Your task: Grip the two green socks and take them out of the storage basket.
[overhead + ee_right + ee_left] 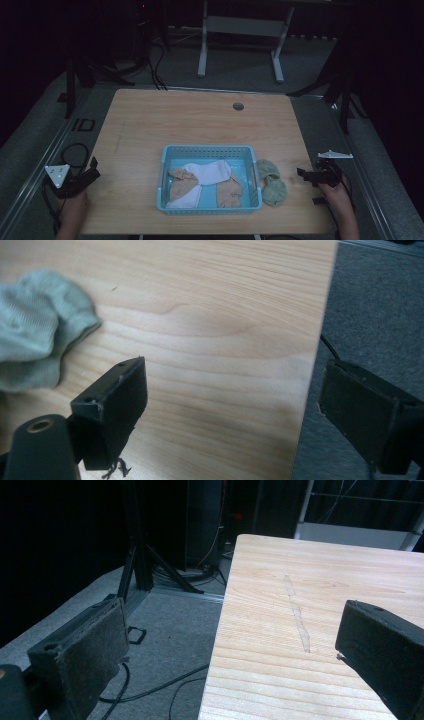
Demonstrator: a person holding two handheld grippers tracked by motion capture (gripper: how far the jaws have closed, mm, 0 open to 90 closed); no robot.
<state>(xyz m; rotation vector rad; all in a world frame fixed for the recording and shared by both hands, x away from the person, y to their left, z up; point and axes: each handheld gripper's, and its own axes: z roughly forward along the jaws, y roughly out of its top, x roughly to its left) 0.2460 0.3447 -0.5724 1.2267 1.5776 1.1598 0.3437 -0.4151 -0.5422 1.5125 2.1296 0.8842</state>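
We start at the blue plastic basket, sitting near the front edge of the wooden table, about mid-width. Inside it we see a white sock draped across the middle, lying over tan socks that spread to both lower corners. Just outside the basket's right wall, touching or nearly so, lie two green socks bunched together on the bare wood.

Out to the right, our right gripper hovers at the table's right edge, near the green socks but apart from them. In the right gripper view its jaws stand wide apart with nothing between them, one over the wood, the other out past the edge above grey floor.

Over on the left, our left gripper sits at the table's left edge, well apart from the basket. In the left gripper view its jaws gape wide and empty, straddling the table's edge.
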